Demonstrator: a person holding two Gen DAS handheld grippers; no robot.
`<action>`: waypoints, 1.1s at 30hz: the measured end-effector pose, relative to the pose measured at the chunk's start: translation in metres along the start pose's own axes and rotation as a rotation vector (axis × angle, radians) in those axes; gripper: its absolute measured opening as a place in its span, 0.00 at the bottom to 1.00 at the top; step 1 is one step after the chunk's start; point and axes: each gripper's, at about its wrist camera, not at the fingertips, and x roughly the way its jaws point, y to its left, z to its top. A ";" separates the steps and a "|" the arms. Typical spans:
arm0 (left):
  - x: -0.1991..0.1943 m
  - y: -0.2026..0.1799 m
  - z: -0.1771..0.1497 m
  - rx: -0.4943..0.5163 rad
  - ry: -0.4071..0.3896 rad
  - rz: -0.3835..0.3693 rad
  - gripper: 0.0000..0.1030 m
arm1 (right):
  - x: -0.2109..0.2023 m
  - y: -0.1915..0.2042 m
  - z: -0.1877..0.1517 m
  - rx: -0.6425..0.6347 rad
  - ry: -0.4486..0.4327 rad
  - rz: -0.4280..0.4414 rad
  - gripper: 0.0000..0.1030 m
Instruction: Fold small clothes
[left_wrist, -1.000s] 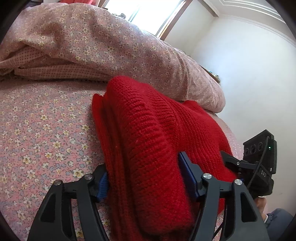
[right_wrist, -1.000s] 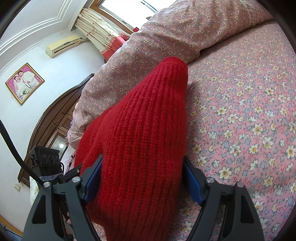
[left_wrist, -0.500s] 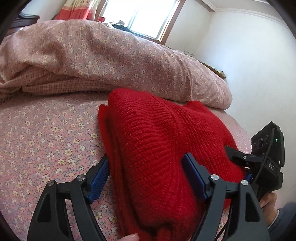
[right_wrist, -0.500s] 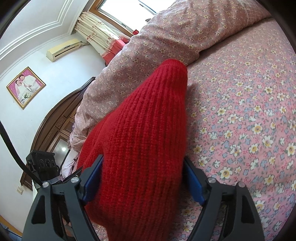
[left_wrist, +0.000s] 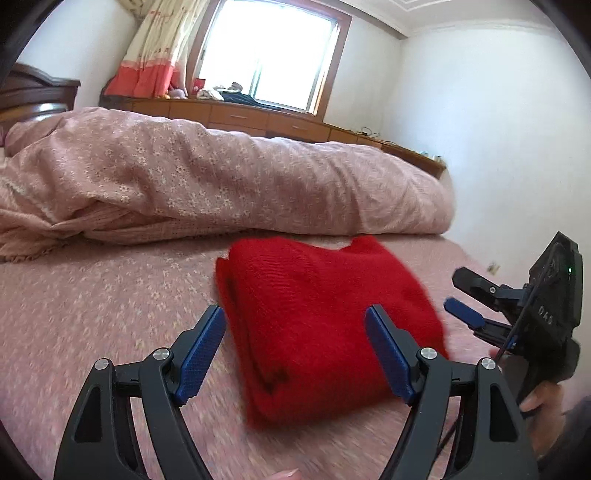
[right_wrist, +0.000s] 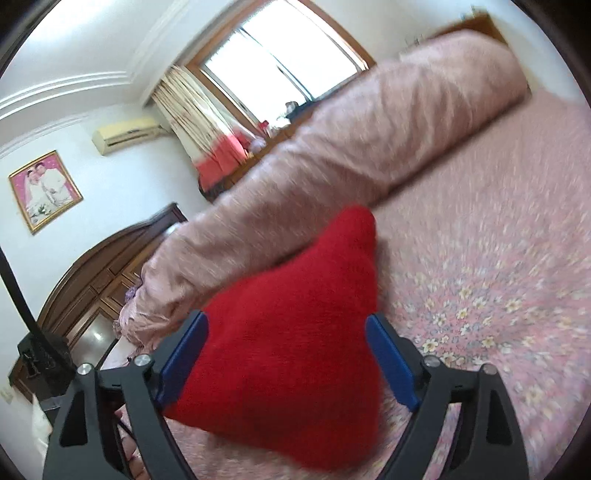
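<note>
Left gripper (left_wrist: 295, 350): jaws wide, holding nothing — apparently let go.
Red knitted sweater (left_wrist: 325, 325): folded bundle on the pink floral bedsheet (left_wrist: 110, 314), beside the rolled quilt (left_wrist: 221, 184).
Right gripper (right_wrist: 286, 360): jaws just opened wider, sweater between them — pads clear.

- The left claw (left_wrist: 295, 347) has its jaws spread apart, gripping nothing.
- The right claw (right_wrist: 286, 360) has just been opening, jaws wide, pads pressing nothing.

Red knit sweater (left_wrist: 317, 325) on pink flower-print sheet (right_wrist: 480, 280); paler pink floral duvet (left_wrist: 221, 184).
</note>
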 end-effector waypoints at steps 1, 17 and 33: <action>-0.014 -0.006 0.002 0.002 0.000 0.001 0.71 | -0.009 0.009 0.000 -0.022 -0.015 -0.001 0.88; -0.102 -0.062 -0.021 0.186 -0.115 0.148 0.80 | -0.147 0.102 -0.054 -0.345 -0.253 -0.196 0.97; -0.013 -0.033 -0.073 0.208 -0.054 0.162 0.83 | -0.081 0.074 -0.083 -0.484 -0.114 -0.342 0.97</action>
